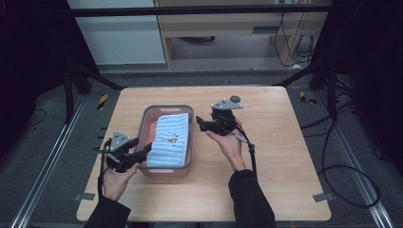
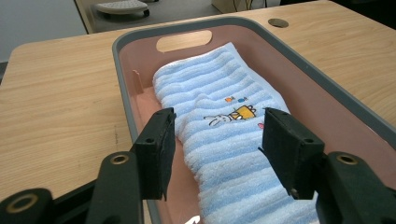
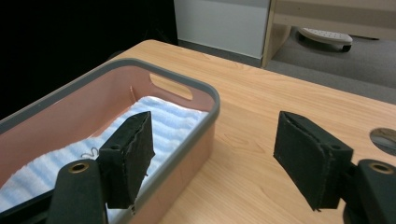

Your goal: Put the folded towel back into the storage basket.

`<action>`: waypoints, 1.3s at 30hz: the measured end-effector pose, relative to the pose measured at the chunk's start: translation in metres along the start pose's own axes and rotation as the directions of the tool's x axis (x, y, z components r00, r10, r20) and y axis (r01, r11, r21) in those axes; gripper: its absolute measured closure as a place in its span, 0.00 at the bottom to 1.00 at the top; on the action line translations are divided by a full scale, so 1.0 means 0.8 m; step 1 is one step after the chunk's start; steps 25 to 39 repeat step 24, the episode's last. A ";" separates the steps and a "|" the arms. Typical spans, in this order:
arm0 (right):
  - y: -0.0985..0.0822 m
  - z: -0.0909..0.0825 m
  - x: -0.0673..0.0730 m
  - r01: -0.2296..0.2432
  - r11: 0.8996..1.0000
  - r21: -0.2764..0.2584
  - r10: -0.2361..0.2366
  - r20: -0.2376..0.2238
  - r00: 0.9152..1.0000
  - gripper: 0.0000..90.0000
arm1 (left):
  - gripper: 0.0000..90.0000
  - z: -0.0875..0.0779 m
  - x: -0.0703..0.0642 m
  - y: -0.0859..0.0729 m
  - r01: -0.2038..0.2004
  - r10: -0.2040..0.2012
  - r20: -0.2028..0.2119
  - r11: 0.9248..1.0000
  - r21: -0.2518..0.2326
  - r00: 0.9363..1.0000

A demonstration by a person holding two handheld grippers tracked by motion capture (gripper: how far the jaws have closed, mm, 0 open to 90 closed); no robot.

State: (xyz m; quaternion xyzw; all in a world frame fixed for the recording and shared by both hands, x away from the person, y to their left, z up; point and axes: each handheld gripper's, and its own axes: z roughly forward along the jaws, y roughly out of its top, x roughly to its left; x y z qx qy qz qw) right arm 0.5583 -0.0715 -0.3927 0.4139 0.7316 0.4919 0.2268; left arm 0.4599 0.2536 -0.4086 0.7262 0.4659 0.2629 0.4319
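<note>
Wooden table [image 1: 266,156] fills the middle of the high view, with grey floor and dark frames around it. On it stands a pink basket [image 1: 166,172] holding a folded blue towel [image 1: 168,140], so the packing looks largely done; what is left, I judge, is settling or lifting the basket. The left tool [image 1: 142,153] sits at the basket's near left corner, the right tool [image 1: 202,122] just beside its right rim.

Left gripper view: the jaws stand wide open over the towel [image 2: 224,135], not touching it.

Right gripper view: the jaws are spread open, one over the basket [image 3: 205,116], one above bare table.
</note>
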 end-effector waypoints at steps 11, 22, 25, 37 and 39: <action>-0.034 -0.063 -0.033 0.015 1.000 -0.002 -0.015 0.028 0.999 0.24 | 0.38 -0.006 0.007 -0.001 -0.021 0.022 0.019 0.999 -0.027 1.000; -0.079 -0.112 -0.069 -0.006 1.000 0.017 0.005 0.078 0.997 0.21 | 0.35 -0.013 0.026 -0.005 -0.005 0.005 -0.006 0.999 -0.039 1.000; -0.084 -0.116 -0.073 -0.009 1.000 0.021 0.007 0.085 0.996 0.21 | 0.35 -0.015 0.028 -0.005 -0.005 0.005 -0.011 0.999 -0.043 1.000; -0.084 -0.116 -0.073 -0.009 1.000 0.021 0.007 0.085 0.996 0.21 | 0.35 -0.015 0.028 -0.005 -0.005 0.005 -0.011 0.999 -0.043 1.000; -0.084 -0.116 -0.073 -0.009 1.000 0.021 0.007 0.085 0.996 0.21 | 0.35 -0.015 0.028 -0.005 -0.005 0.005 -0.011 0.999 -0.043 1.000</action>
